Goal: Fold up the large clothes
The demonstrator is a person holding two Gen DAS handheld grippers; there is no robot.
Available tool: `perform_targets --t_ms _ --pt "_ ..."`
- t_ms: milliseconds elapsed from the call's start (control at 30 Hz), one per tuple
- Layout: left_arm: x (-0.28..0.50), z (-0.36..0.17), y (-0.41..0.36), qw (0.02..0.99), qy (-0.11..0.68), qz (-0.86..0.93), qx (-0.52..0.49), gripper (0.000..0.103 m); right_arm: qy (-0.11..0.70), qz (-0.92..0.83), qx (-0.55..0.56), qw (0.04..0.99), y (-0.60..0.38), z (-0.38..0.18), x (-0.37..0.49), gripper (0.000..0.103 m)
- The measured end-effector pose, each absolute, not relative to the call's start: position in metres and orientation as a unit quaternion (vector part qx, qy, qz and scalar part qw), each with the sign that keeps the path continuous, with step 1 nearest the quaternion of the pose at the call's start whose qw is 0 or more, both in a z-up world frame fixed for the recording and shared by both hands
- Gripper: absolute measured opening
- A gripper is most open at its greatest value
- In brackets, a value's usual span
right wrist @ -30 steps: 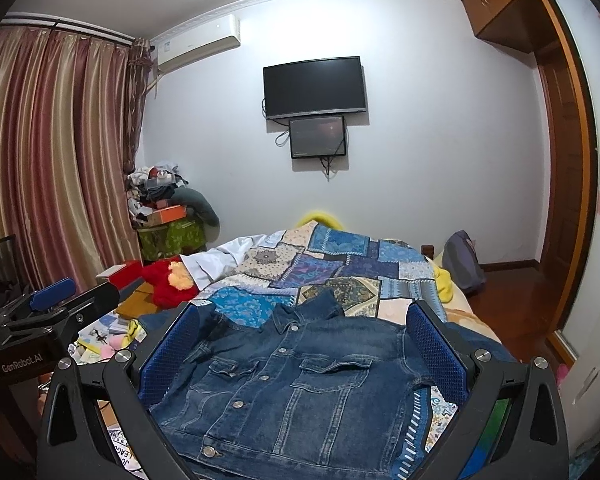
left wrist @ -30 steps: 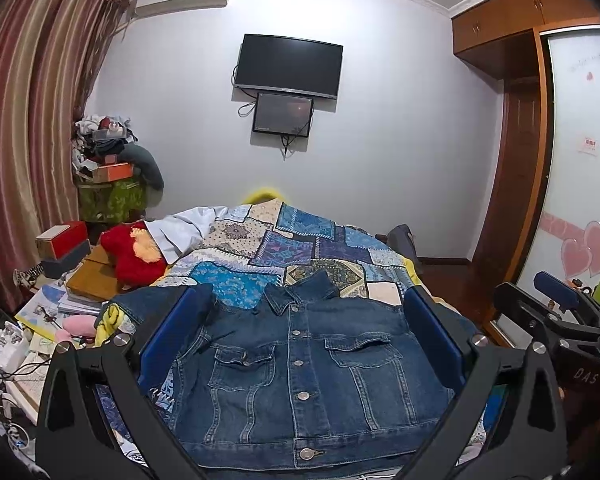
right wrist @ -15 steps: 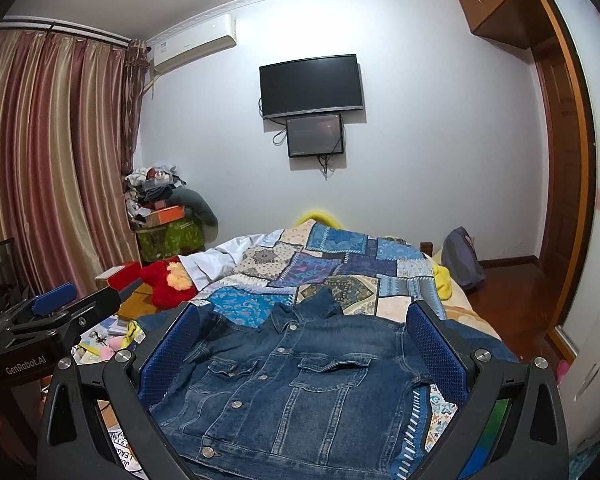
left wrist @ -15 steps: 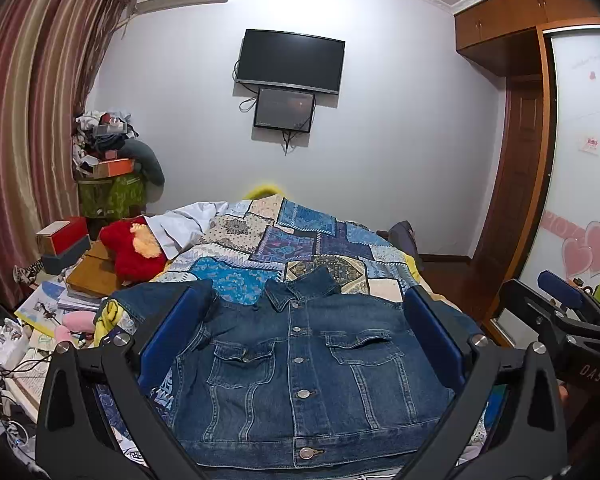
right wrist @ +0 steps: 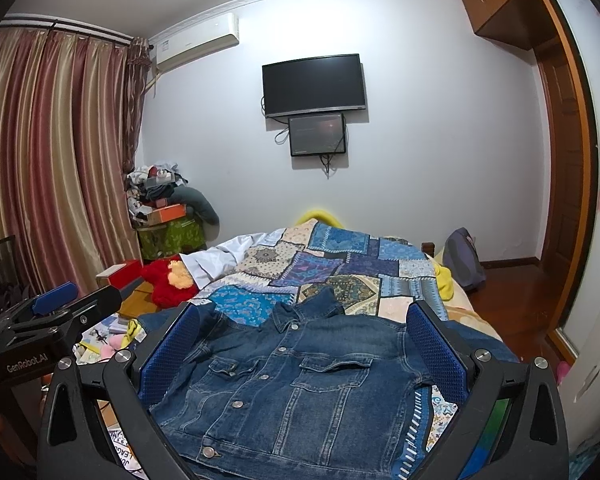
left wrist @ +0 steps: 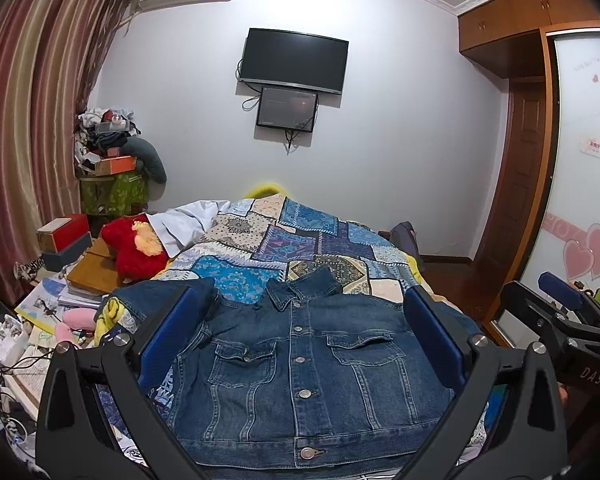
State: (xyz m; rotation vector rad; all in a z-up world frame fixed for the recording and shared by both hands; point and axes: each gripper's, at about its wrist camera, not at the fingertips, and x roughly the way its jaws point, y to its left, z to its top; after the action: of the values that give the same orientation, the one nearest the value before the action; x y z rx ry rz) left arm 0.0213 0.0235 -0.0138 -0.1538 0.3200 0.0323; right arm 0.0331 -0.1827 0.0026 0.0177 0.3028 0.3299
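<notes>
Denim jacket (left wrist: 300, 368) flat on patchwork quilt (left wrist: 300, 240); TV (left wrist: 294, 65) on wall.

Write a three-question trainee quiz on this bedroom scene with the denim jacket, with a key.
1. True or false: the denim jacket lies front side up, buttoned, on the patchwork quilt.
2. Multiple choice: the left gripper and right gripper are (A) both shut on a sleeve, (B) both open and holding nothing, (C) one open, one shut.
3. Fill in: the red plush toy sits beside the bed on the side nearer the ____.

Key: 1 true; 2 B; 3 curtains.
</notes>
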Motion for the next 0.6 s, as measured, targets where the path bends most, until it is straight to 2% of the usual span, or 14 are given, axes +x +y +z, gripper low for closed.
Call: perform_targets --t_ms 600 --pt "0.0248 -0.0155 0.0229 0.984 0.16 0.019 -0.076 0.103 0.15 0.161 0.009 0.975 -0.1823 0.0025 0.0341 0.103"
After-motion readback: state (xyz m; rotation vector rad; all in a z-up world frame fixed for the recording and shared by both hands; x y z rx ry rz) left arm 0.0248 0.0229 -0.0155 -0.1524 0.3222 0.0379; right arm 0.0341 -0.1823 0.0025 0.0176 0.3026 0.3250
